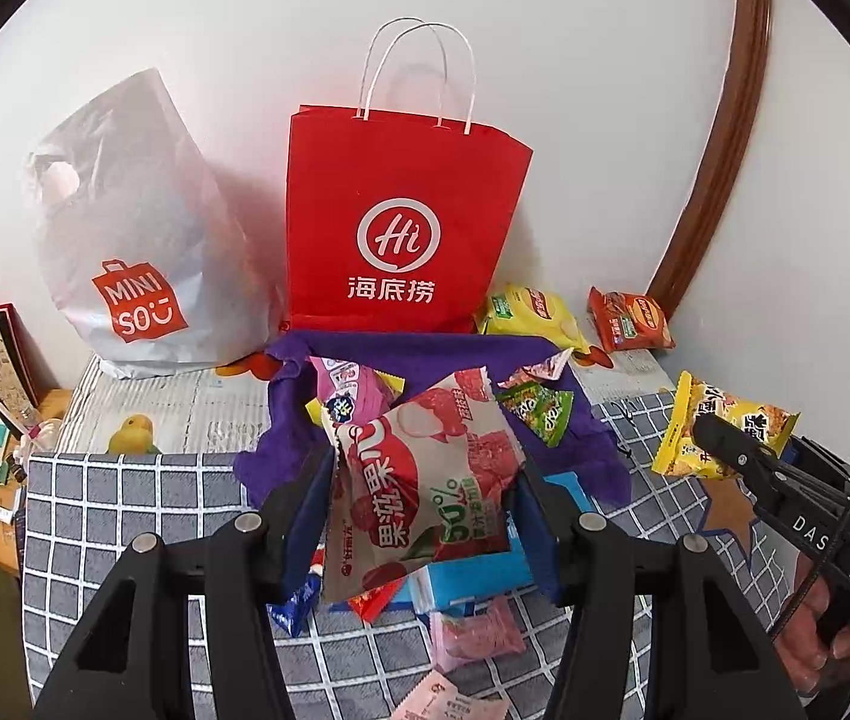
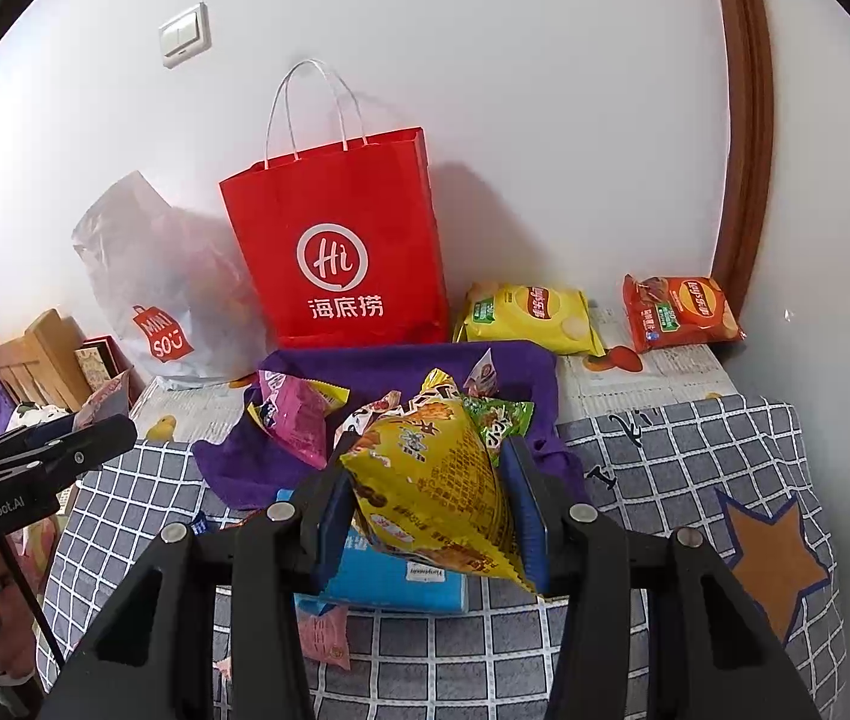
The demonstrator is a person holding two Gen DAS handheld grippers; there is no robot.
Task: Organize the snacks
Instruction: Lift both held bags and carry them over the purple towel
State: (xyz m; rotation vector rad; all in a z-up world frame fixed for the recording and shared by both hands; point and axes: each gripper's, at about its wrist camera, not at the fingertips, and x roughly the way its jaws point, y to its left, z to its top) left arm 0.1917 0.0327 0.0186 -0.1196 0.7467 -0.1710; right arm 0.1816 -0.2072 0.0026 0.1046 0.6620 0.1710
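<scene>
The left gripper [image 1: 422,498] has its fingers pinching a red-and-white lychee snack packet [image 1: 425,480], raised over the purple cloth [image 1: 425,354]. The right gripper [image 2: 434,504] pinches a yellow snack packet [image 2: 431,480] likewise. At twelve o'clock a red paper bag [image 1: 404,210] stands against the wall; at two o'clock lie a yellow chip bag [image 2: 524,315] and a red one [image 2: 680,312] on the table [image 2: 695,456].

Matt red paper bag [image 1: 401,222], seemingly.
</scene>
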